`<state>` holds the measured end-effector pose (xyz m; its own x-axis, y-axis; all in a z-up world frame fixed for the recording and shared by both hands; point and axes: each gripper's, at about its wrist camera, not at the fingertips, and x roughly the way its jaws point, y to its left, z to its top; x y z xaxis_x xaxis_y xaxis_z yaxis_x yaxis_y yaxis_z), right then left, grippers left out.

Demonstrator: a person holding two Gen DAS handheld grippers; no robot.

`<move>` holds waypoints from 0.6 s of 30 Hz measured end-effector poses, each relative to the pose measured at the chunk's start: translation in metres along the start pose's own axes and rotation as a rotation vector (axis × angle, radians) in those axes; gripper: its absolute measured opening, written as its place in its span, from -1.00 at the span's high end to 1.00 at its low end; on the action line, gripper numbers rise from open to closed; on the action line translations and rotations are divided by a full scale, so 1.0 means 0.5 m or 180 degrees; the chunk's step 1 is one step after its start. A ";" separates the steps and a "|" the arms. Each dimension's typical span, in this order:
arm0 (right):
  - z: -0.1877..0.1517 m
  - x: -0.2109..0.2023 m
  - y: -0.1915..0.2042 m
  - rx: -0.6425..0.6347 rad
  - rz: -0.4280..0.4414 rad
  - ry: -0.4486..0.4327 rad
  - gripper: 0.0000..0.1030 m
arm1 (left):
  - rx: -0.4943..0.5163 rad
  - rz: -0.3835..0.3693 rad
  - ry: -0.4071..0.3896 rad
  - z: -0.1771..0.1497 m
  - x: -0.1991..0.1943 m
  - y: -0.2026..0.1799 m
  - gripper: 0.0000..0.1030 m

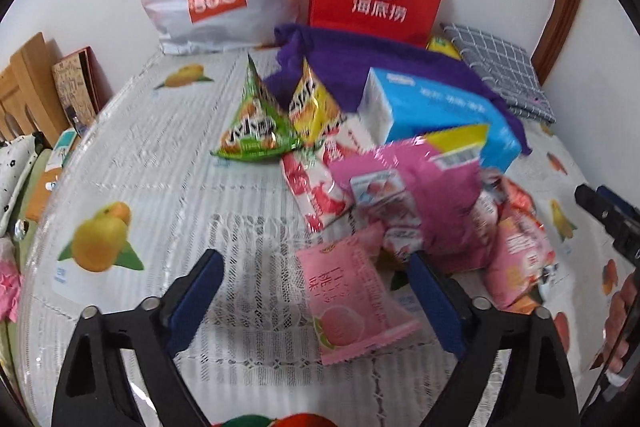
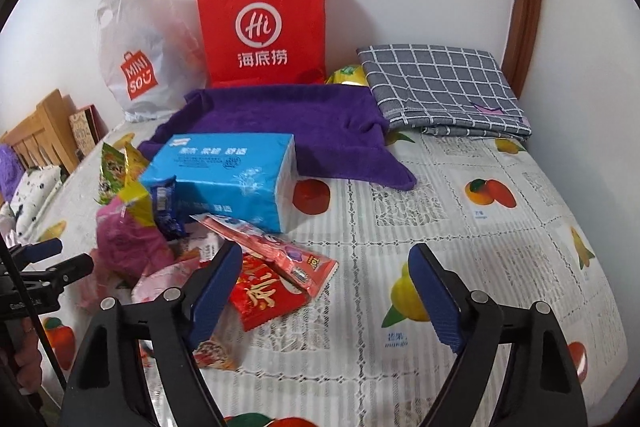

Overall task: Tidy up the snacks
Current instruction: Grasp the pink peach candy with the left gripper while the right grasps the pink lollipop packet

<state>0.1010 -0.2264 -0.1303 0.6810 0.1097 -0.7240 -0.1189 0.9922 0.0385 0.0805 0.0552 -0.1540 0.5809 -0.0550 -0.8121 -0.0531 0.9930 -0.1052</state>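
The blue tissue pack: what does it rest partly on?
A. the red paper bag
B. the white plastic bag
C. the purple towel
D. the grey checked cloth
C: the blue tissue pack has its far end lying over the purple towel, clear of both bags.

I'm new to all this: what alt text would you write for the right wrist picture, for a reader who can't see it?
An open right gripper hovers over a fruit-print tablecloth, its left finger above a red packet at the edge of a snack pile. Behind the pile lie a blue tissue pack and a purple towel; a red paper bag and a white plastic bag stand against the wall.
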 end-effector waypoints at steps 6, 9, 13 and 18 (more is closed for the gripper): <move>-0.001 0.038 -0.004 0.0017 0.0106 0.0135 -0.42 | -0.0071 -0.0183 -0.0057 -0.023 0.019 0.021 -0.24; -0.003 0.050 -0.005 0.0028 0.0112 0.0152 -0.41 | -0.0032 -0.0174 -0.0101 -0.024 0.015 0.030 -0.04; -0.002 0.060 -0.003 -0.0009 0.0187 0.0175 -0.41 | 0.0128 -0.0098 -0.0118 -0.009 0.018 0.034 0.16; 0.004 0.075 0.005 -0.0088 0.0313 0.0236 -0.41 | 0.0179 0.0040 -0.0067 0.009 0.038 0.042 0.17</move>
<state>0.1276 -0.2197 -0.1560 0.6100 0.2005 -0.7666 -0.2029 0.9747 0.0935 0.0940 0.0753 -0.1692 0.5975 -0.0407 -0.8008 -0.0151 0.9980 -0.0621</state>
